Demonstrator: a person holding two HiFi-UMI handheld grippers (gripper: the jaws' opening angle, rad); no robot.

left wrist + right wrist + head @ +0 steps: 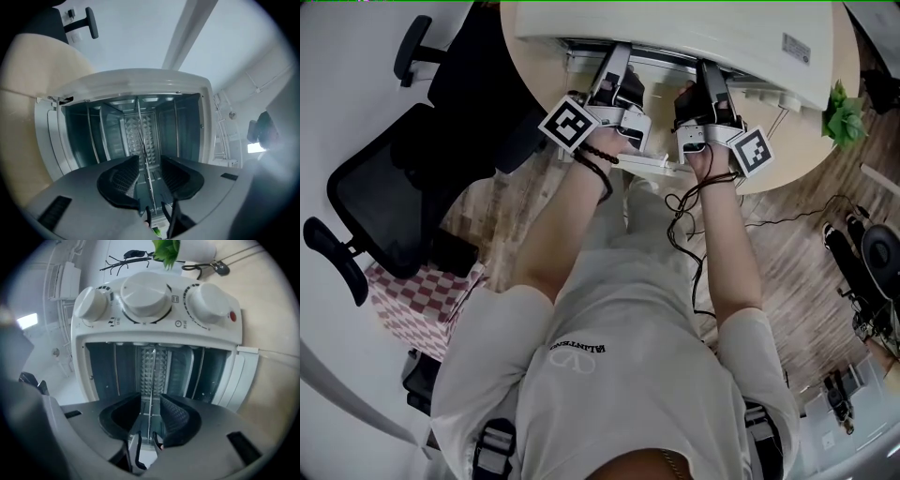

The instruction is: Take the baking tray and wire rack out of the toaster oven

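now left gripper (149, 161), right gripper (151, 401): fingers (117, 180) apart astride one wire rack (140, 136), ungripped; one toaster oven (178, 336).

The toaster oven (159, 331) mouth stands open at centre frame; the wire rack (152, 376) splits the cavity into 2 clear bays.

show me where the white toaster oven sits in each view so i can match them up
Head view: the white toaster oven lies along the top edge, seen from above.
Left gripper view: the oven fills the centre, its open cavity facing the camera.
Right gripper view: the oven fills the centre, three knobs above the open cavity.
Shared landmark: the beige round table beneath it.
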